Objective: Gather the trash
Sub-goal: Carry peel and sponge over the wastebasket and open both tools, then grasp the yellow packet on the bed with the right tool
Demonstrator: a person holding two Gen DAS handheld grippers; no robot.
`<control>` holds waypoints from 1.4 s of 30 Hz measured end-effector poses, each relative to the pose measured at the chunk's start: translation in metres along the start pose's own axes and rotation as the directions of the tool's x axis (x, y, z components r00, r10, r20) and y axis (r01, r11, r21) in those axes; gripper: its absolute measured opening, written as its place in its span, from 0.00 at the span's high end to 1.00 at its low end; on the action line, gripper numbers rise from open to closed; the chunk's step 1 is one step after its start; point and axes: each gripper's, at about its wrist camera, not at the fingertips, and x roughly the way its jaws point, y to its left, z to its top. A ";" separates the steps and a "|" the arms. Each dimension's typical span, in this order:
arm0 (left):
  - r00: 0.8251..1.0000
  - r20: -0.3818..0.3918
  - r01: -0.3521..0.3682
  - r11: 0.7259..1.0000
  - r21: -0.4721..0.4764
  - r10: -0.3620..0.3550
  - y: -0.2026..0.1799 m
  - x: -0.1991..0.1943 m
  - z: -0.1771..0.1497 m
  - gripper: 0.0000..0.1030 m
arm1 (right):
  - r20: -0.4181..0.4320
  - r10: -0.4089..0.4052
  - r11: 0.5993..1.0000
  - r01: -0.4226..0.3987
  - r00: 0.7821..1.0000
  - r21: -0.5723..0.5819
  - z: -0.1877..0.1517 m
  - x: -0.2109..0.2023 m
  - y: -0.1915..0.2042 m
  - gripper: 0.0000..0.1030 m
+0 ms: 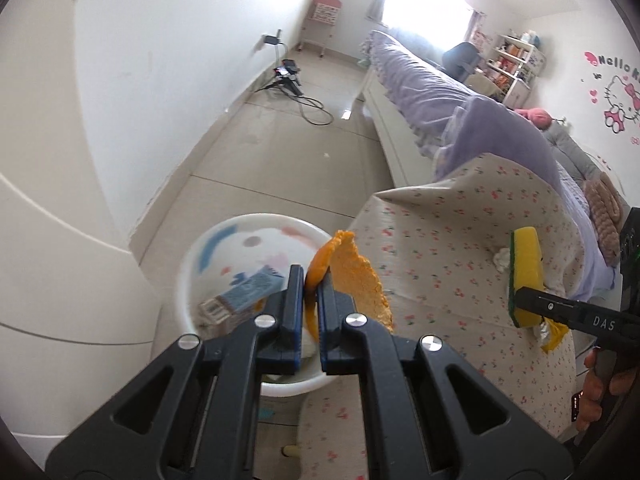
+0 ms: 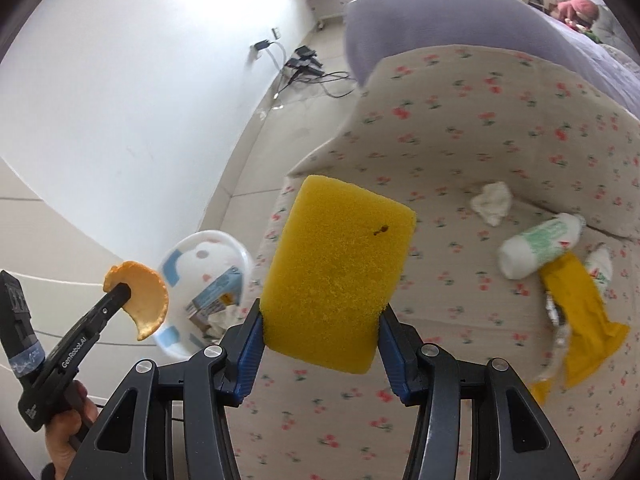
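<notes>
My left gripper (image 1: 310, 280) is shut on an orange peel (image 1: 356, 276) and holds it above the near rim of a white trash bin (image 1: 192, 264) with a cartoon print; a blue carton (image 1: 248, 294) lies inside. The right wrist view shows the same peel (image 2: 146, 300) beside the bin (image 2: 180, 256). My right gripper (image 2: 320, 312) is shut on a yellow sponge (image 2: 336, 268) above the floral cloth (image 2: 460, 140). The sponge (image 1: 526, 276) has a green side in the left wrist view.
On the floral cloth lie a crumpled tissue (image 2: 492, 202), a white-green wrapper roll (image 2: 540, 246), a second small wrapper (image 2: 600, 268) and a yellow packet with foil (image 2: 580, 332). A bed with a purple cover (image 1: 424, 88) stands behind. Cables and a tripod (image 1: 288, 80) lie on the floor.
</notes>
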 end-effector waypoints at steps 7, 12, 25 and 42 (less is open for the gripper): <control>0.998 0.014 -0.057 0.998 -0.026 0.057 0.024 -0.004 0.004 0.87 | -0.027 0.026 0.998 -0.027 0.999 -0.049 -0.002 0.027 0.034 0.48; 0.983 0.014 -0.184 0.982 -0.050 0.185 0.031 -0.012 0.006 0.20 | -0.048 0.082 0.994 -0.085 0.995 -0.066 -0.001 0.043 0.054 0.48; 0.956 -0.018 -0.294 0.955 -0.033 0.293 0.049 -0.032 0.001 0.01 | -0.038 0.194 0.972 -0.197 0.980 -0.127 0.003 0.074 0.095 0.45; 0.970 -0.018 -0.241 0.969 0.045 0.242 0.013 -0.054 -0.003 0.01 | 0.103 0.117 0.989 -0.106 0.988 -0.105 0.005 0.022 0.069 0.00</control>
